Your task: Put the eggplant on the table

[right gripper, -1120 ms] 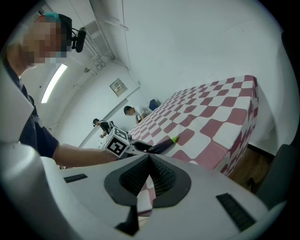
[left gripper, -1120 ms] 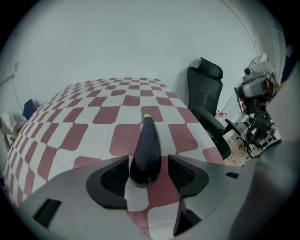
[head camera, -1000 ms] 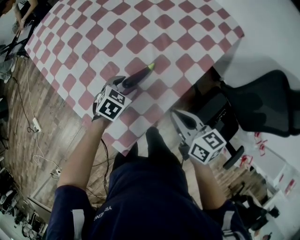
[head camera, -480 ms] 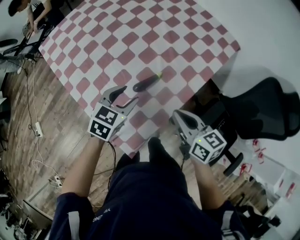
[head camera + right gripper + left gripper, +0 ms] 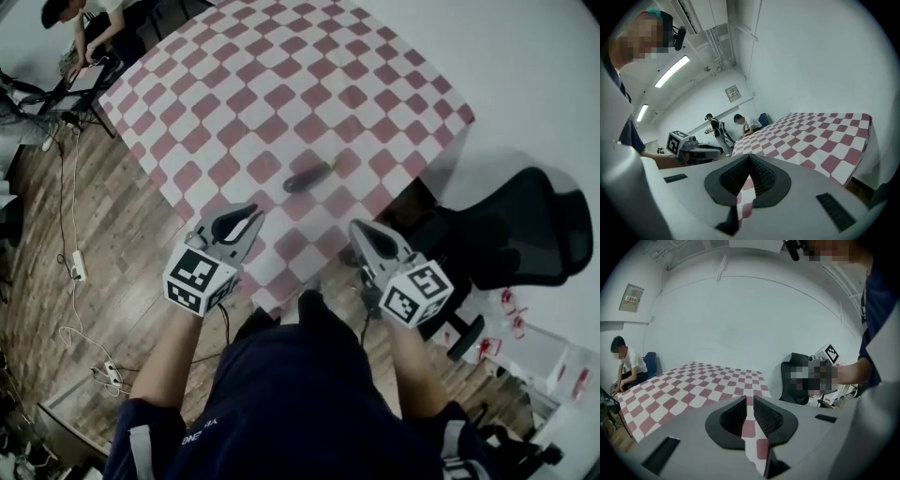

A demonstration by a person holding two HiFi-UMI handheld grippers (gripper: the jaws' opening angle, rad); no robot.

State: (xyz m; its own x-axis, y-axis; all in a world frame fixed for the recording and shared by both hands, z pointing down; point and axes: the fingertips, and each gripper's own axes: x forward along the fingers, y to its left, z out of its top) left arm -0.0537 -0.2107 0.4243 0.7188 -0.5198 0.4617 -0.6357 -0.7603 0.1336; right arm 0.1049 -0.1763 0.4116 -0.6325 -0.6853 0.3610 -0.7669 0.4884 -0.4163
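Eggplant (image 5: 309,175) lies flat on the checkered table (image 5: 281,84), toward the near edge of the cloth, touching neither tool. Its long axis runs on a slant in the head view, with the dark blunt end toward the lower left and the green stem end toward the upper right. It sits ahead of both tools and roughly between their lines of aim, well apart from each. The left gripper (image 5: 246,223) hangs at the table's near edge, and the blunt end points more or less toward it. Its jaws have just been closing and now stand almost together, with only a narrow slit between the pads and nothing in it. The right gripper (image 5: 367,236) hangs off the near corner with its tips together, clenched on nothing. Neither gripper view shows the eggplant. Neither hand is clearly the nearer. In my judgement the placement is complete. Any further approach would come from the left side, along the vegetable's length, not across it.
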